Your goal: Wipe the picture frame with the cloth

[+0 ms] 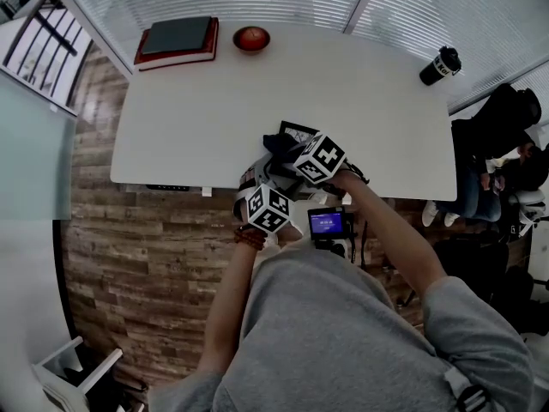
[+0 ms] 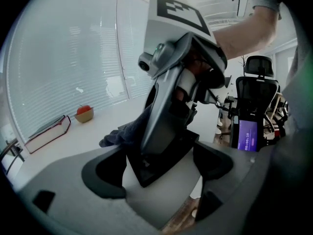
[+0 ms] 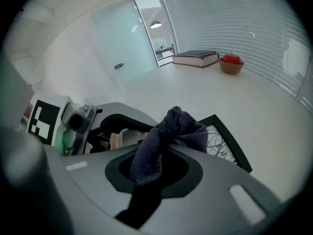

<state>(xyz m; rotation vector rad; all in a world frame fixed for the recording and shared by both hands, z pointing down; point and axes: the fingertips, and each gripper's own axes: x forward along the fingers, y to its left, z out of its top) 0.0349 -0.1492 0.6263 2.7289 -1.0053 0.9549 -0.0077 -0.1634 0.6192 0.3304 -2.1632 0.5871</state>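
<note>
A black picture frame [image 1: 298,130] with a tree drawing [image 3: 227,143] stands tilted near the front edge of the white table [image 1: 189,127]. My left gripper [image 1: 260,189] reaches it from the front, and its jaws [image 2: 159,166] are shut on the frame's lower corner [image 2: 164,153]. My right gripper [image 1: 293,154] is just above the frame, shut on a dark grey cloth [image 3: 171,131]. The bunched cloth [image 2: 121,133] rests against the frame's face. In the left gripper view the right gripper's body [image 2: 171,92] hides most of the frame.
A red-covered book [image 1: 177,41] and a bowl holding a red fruit [image 1: 251,39] lie at the table's far left. A black cup [image 1: 440,65] stands at the far right corner. A small purple-lit screen [image 1: 328,223] sits below the front edge. A person sits at the right [image 1: 502,136].
</note>
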